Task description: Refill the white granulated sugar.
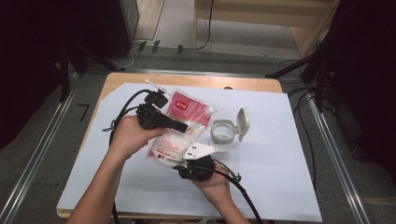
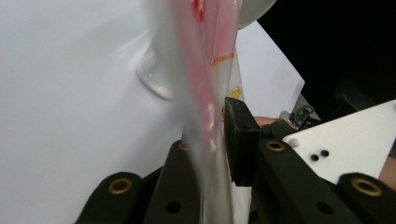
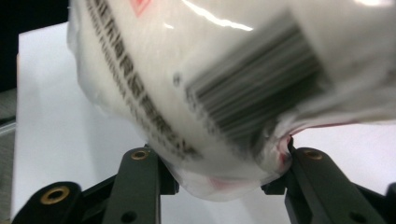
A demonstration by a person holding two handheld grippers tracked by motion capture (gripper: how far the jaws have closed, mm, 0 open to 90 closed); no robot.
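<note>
A plastic bag [image 1: 180, 126] with a red top and white powder inside is held up over the table between both grippers. My left gripper [image 1: 187, 126] comes in from the left, shut on the bag's thin film [image 2: 205, 70], which is pinched flat between its jaws [image 2: 210, 140]. My right gripper [image 1: 183, 161] comes up from below with the grey plate on top. Its jaws [image 3: 219, 163] press on either side of the bag's bulging barcoded bottom [image 3: 210, 70].
A clear round container [image 1: 222, 133] with its white flip lid [image 1: 243, 122] open stands just right of the bag. A white sheet [image 1: 280, 163] covers the wooden table. A small white item [image 1: 156, 86] lies near the far edge.
</note>
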